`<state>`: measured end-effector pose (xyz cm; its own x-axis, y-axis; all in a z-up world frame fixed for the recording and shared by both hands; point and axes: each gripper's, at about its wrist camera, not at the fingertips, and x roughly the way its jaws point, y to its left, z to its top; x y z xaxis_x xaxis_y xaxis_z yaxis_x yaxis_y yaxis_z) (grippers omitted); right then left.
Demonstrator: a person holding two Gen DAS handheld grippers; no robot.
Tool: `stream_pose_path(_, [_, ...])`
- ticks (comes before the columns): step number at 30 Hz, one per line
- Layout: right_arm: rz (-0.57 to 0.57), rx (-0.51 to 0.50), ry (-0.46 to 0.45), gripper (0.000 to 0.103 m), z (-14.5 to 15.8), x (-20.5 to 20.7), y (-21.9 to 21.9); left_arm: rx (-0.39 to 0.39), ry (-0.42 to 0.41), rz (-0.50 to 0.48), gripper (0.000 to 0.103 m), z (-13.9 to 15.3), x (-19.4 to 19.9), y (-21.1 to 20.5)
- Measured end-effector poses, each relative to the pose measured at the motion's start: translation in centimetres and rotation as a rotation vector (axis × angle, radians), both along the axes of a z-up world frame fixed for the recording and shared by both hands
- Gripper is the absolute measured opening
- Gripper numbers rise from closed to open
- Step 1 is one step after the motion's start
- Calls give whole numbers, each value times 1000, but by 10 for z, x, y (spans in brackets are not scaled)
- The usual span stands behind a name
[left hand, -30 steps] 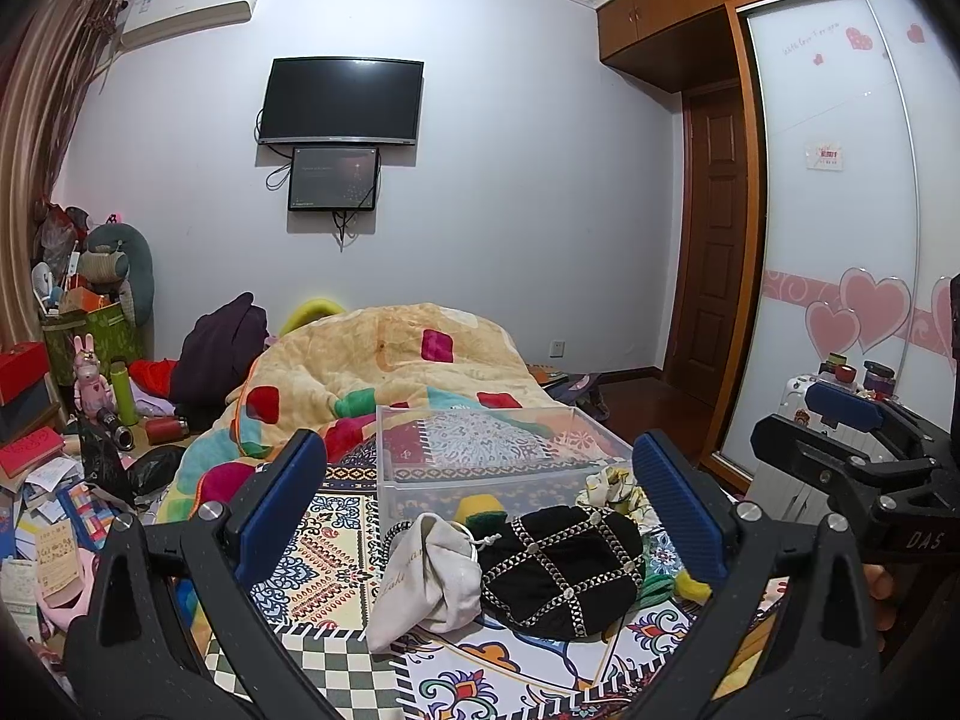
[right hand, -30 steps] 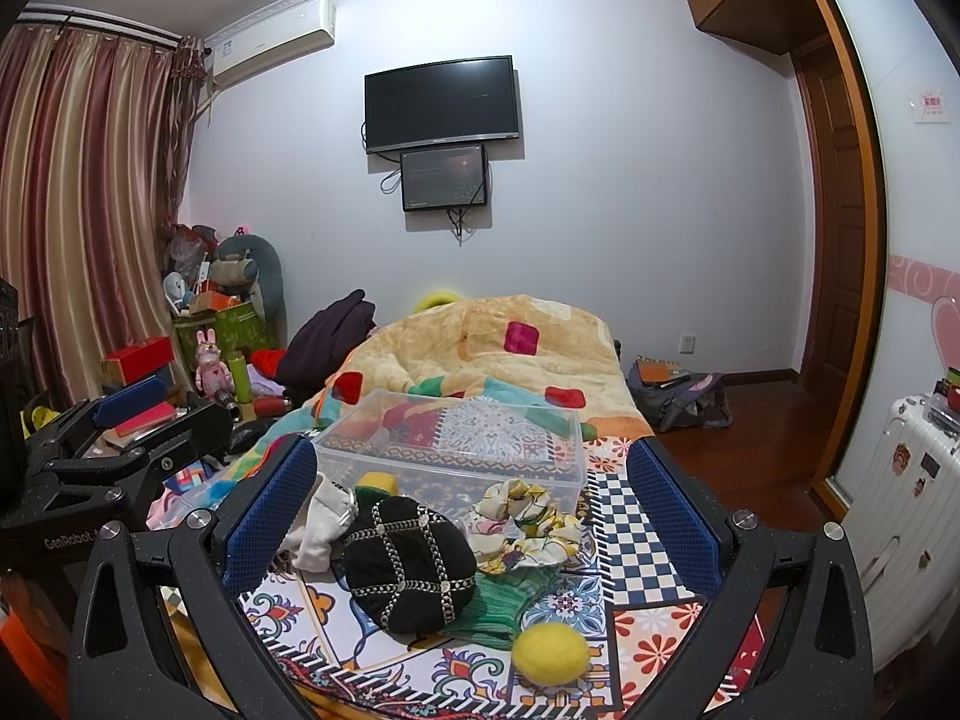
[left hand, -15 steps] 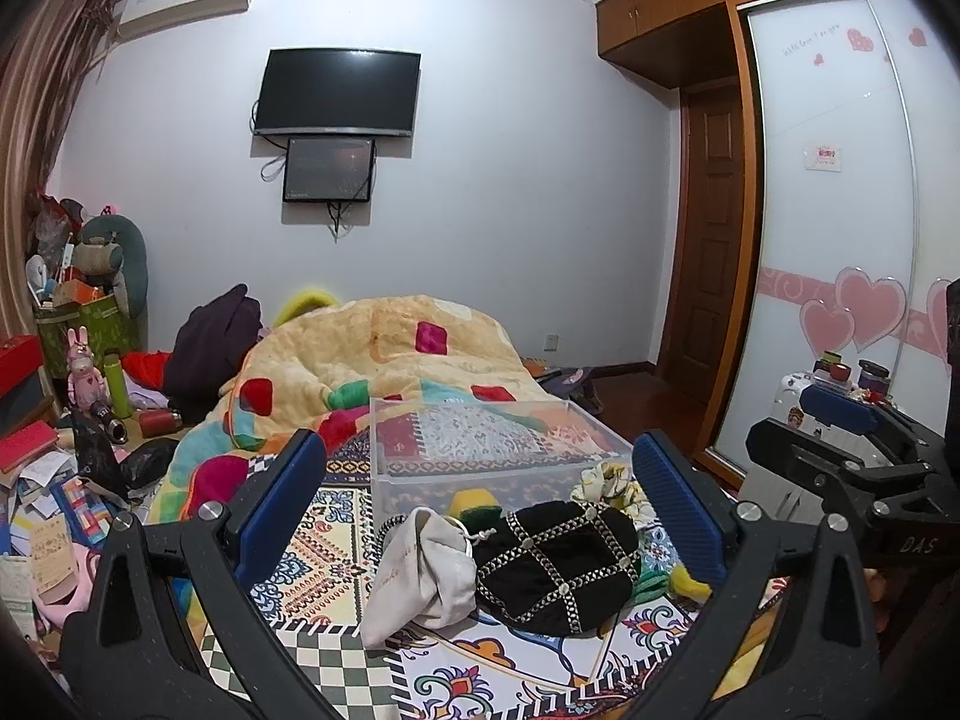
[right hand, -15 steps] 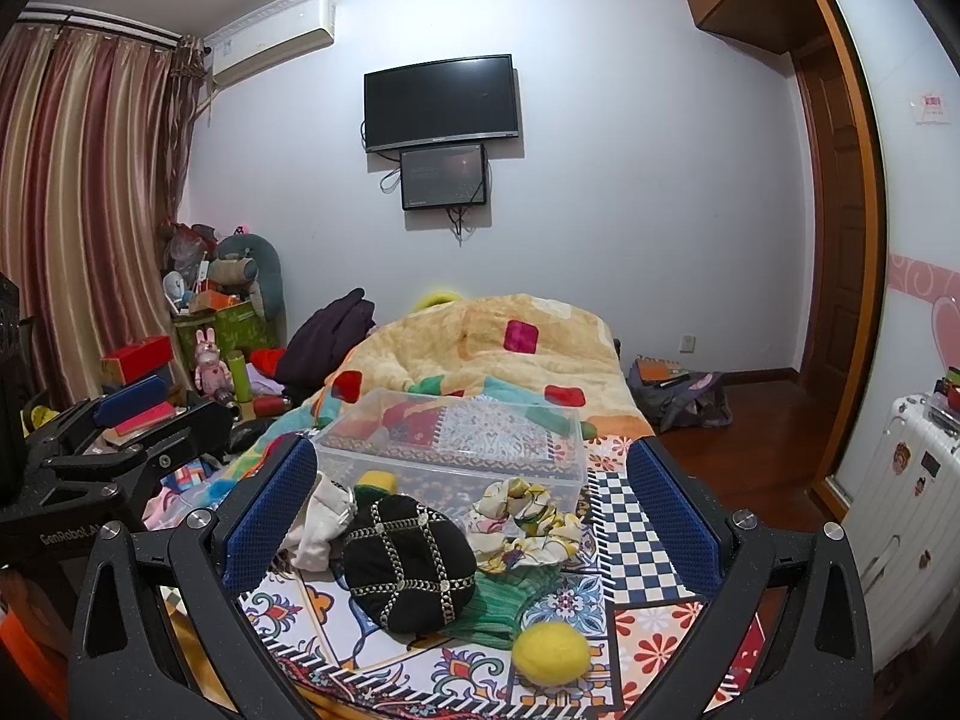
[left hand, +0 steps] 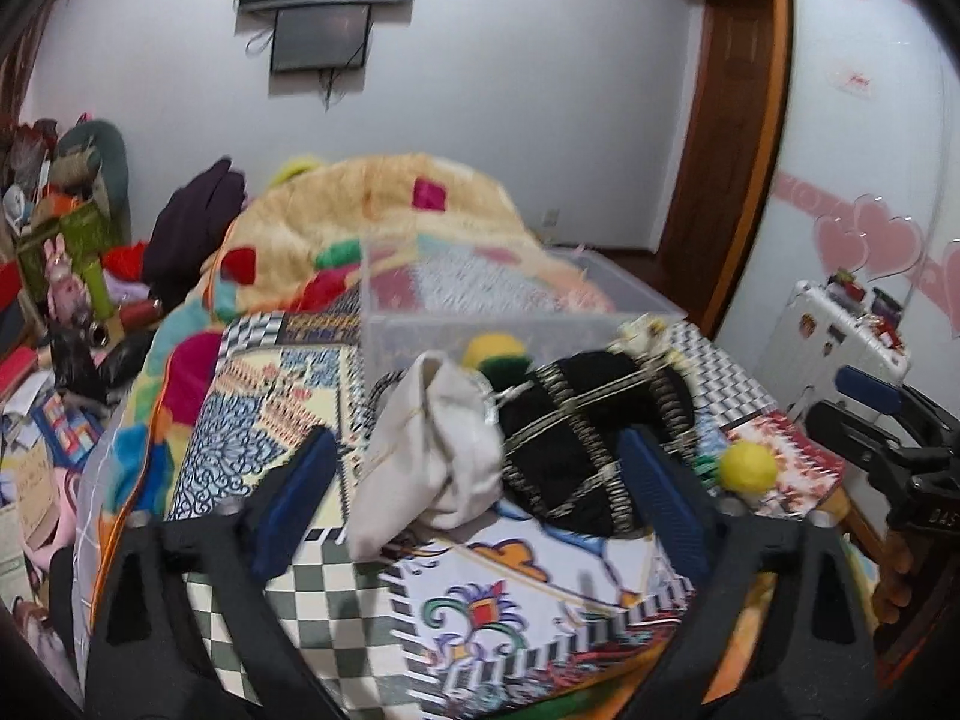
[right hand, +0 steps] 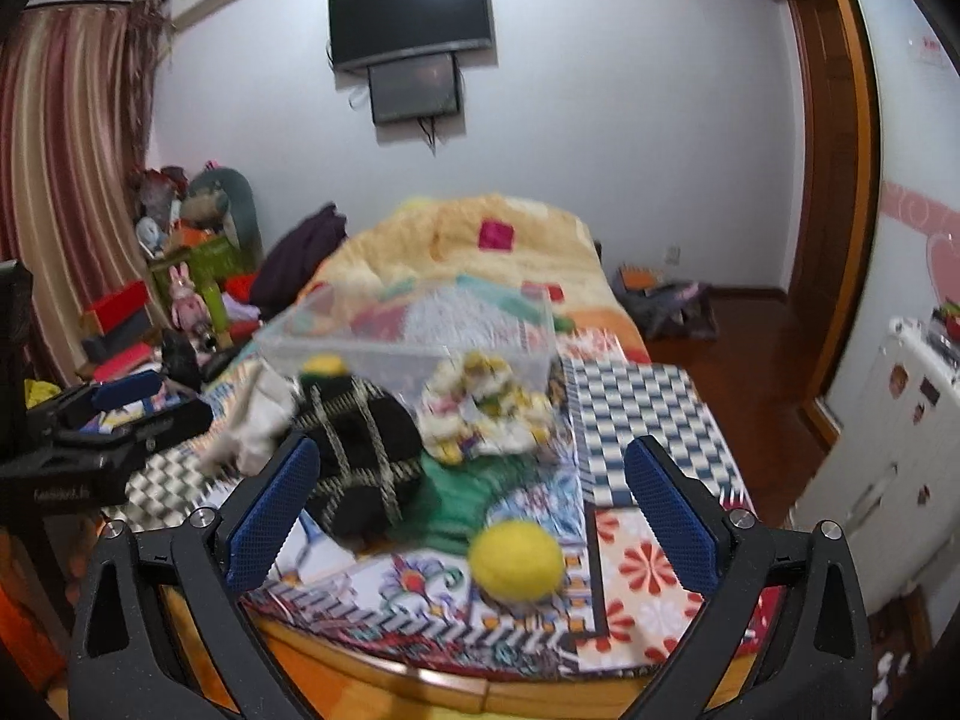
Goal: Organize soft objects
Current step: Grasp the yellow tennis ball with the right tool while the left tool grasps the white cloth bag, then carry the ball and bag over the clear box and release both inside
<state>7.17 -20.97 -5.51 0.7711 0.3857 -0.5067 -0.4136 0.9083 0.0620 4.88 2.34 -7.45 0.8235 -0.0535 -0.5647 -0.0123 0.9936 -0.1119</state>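
Note:
Soft things lie on the patterned bed cover in front of a clear plastic bin (left hand: 510,300) (right hand: 414,336). A white cloth pouch (left hand: 432,456) (right hand: 258,420) lies left of a black cushion with gold cords (left hand: 576,438) (right hand: 360,450). A yellow ball (left hand: 747,465) (right hand: 516,561) lies at the near right. A floral cloth (right hand: 486,414) and a green cloth (right hand: 468,498) lie beside the cushion. A yellow and green item (left hand: 495,354) sits against the bin. My left gripper (left hand: 474,504) is open just before the pouch and cushion. My right gripper (right hand: 474,516) is open just before the yellow ball.
A rumpled yellow quilt (left hand: 384,222) fills the bed behind the bin. Clutter and boxes (left hand: 54,300) crowd the floor on the left. A white suitcase (right hand: 900,420) and a wardrobe stand on the right. The bed's wooden foot edge (right hand: 420,678) is right below the grippers.
Both grippers have moved forward and tipped down toward the bed; the soft things now loom larger. Both stay open and empty. Nothing on the bed has moved.

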Motion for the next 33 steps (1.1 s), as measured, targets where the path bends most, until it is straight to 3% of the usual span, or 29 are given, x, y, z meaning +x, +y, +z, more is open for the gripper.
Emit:
stream_pose_path(10, [-9, -30, 219, 64, -42, 21, -12, -19, 109, 58, 80, -31, 24, 21])
stream_pose_path(13, [-8, -25, 271, 50, -50, 25, -15, -38, 133, 56, 75, -40, 29, 27])
stream_pose_path(14, [-9, -22, 281, 44, -53, 26, -15, -47, 141, 53, 69, -43, 31, 29])
stream_pose_path(21, [-27, -9, 251, 42, -46, 18, -21, -73, 151, 13, 29, -50, 33, 32])
stream_pose_path(24, [-30, 7, 232, 42, -40, 18, -21, -65, 132, 18, 19, -46, 29, 32])
stream_pose_path(33, [-21, 30, 140, 42, -7, 22, -14, -77, 13, 32, 18, -3, 10, 39])
